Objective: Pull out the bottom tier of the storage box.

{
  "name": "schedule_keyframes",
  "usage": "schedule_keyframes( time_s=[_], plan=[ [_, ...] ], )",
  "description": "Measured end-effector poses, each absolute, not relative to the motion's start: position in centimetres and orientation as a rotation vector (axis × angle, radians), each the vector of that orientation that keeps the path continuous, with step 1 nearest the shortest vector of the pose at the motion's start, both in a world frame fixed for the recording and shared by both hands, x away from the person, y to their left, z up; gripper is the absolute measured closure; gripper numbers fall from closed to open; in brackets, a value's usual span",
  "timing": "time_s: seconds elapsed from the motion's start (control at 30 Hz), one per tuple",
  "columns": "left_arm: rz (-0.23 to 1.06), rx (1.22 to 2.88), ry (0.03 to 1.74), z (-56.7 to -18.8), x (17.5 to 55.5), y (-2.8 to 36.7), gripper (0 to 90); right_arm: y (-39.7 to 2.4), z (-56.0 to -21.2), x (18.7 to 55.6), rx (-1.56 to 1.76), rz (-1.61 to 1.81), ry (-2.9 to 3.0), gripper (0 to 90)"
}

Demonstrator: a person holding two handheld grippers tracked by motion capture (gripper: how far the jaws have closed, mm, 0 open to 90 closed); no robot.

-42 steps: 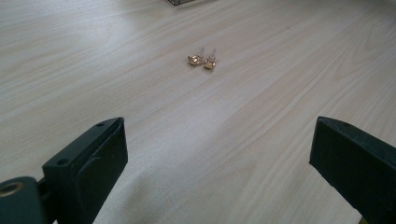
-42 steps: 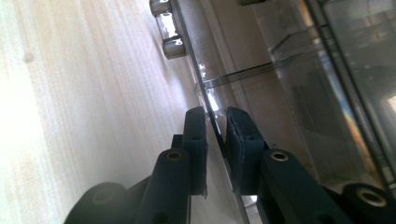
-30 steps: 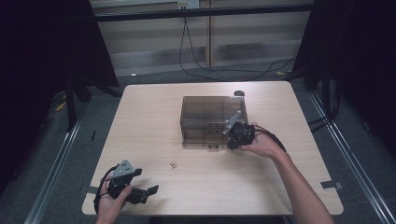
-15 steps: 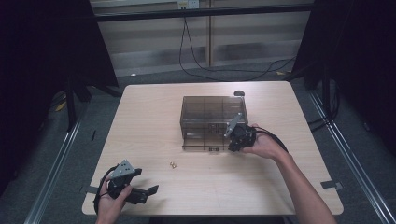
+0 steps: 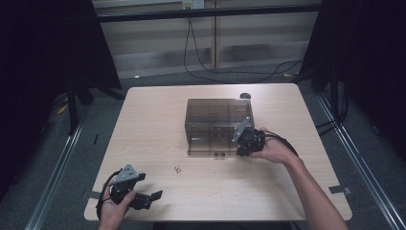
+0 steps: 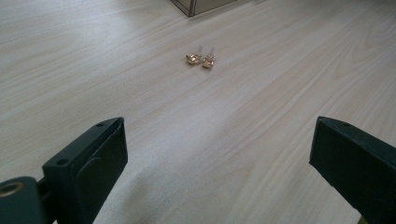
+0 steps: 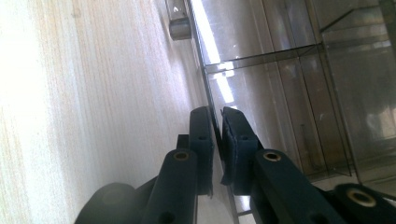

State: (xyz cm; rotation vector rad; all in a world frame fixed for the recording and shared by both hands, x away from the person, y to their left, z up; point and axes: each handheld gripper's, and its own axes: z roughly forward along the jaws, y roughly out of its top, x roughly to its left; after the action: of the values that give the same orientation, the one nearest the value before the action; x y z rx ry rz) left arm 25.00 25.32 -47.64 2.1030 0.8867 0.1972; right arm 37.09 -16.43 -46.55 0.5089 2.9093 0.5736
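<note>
High view: smoky clear compartment box (image 5: 218,115) at mid-table (image 5: 158,110), with a low front section (image 5: 206,149) standing out toward the near edge. Right gripper (image 5: 243,143) at that section's right end, touching it. Left gripper (image 5: 151,196) well apart at the near-left corner, low over the wood. Two small gold studs (image 5: 177,168) between it and the box, closer to the box.

Step in hand, as judged: working the box's front panel with the right gripper. To do it well: pinch flat on the thin wall, pull or push straight along the table, no twist, no lift, or the light box probably slides or tips. Worth bracing the box with the free left gripper if it drags.

Left gripper view: jaws wide apart, nothing between them, nothing touched, bare wood below. Studs (image 6: 201,59) ahead, just beside each other, touching or nearly. Box corner (image 6: 196,4) beyond them at the top edge.

Right gripper view: jaws almost fully together, pads clamped on the thin clear panel (image 7: 205,84), one pad each side of its edge. Divider walls of the box (image 7: 299,93) visible through the plastic to one side, table wood on the other. Small latch or handle block (image 7: 179,25) farther along the same panel. Cannot tell whether the panel is a drawer front or a hinged flap.
</note>
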Motion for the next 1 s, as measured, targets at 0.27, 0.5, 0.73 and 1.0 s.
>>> schedule_keyframes(
  time_s=[0.27,0.5,0.73,1.0],
  plan=[
    [0.197,2.101,0.883,-47.7,25.1,25.2,4.1,-16.5,-46.6,36.9,0.470,0.569,2.914,83.6],
    [0.198,2.102,0.885,-47.7,25.0,25.2,4.1,-16.3,-46.6,36.5,0.449,0.554,2.925,84.3],
    [0.198,2.104,0.881,-47.7,25.1,25.2,4.1,-16.3,-46.6,36.0,0.436,0.558,2.935,84.9],
    [0.197,2.106,0.883,-47.7,25.1,25.2,4.1,-16.3,-46.6,35.8,0.419,0.555,2.948,85.2]
  ],
)
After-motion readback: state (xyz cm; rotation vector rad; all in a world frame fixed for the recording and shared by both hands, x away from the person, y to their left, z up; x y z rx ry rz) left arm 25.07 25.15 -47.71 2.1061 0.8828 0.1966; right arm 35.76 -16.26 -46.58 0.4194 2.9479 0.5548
